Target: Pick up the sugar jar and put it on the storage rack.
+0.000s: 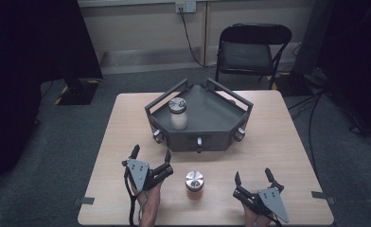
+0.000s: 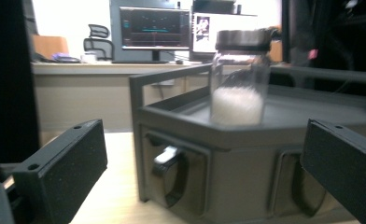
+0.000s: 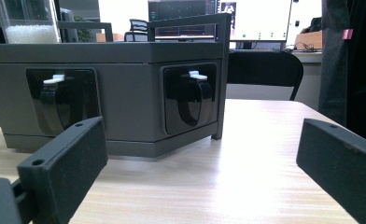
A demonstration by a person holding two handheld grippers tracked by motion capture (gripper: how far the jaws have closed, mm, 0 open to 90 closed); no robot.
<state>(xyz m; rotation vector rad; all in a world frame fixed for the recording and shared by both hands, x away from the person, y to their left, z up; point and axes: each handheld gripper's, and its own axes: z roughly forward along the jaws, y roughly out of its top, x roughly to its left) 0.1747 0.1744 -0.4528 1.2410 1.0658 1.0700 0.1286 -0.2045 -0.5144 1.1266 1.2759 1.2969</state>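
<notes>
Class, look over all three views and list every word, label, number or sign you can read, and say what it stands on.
No text can be read.
The jar with white grains on the grey tray: no label visible.
The jar with the metal lid on the table: no label visible.
The monitor screens in the background: lines and marks too small and blurred to read.

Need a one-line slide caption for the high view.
Open left tongs and right tongs flank a capped jar on the table; a second jar stands in the grey tray.
</notes>
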